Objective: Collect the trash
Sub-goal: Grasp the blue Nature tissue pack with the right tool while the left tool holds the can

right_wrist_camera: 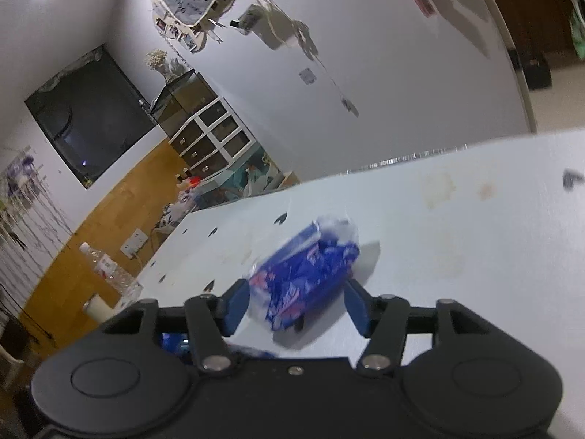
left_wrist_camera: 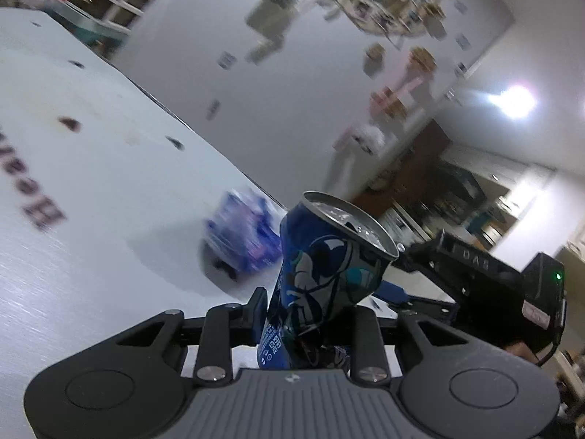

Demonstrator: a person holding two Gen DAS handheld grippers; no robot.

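A dented blue drink can [left_wrist_camera: 321,274], its opened top tilted to the right, stands between the fingers of my left gripper [left_wrist_camera: 310,314], which is shut on its lower half above the white table [left_wrist_camera: 91,183]. A crumpled blue-and-white wrapper [left_wrist_camera: 241,241] lies on the table just beyond it. In the right wrist view the same wrapper [right_wrist_camera: 307,274] lies on the table [right_wrist_camera: 457,237] between the blue pads of my right gripper [right_wrist_camera: 296,303]. Those pads stand apart from it, so the gripper is open. The right gripper's black body [left_wrist_camera: 475,278] shows to the right of the can.
Small dark marks and faint stains dot the tabletop, and blurred lettering [left_wrist_camera: 29,190] is printed on it. A clear plastic bottle [right_wrist_camera: 109,270] and a pale cylinder [right_wrist_camera: 97,307] stand past the table's left edge. A dark screen [right_wrist_camera: 87,124] and white shelving [right_wrist_camera: 212,135] line the far wall.
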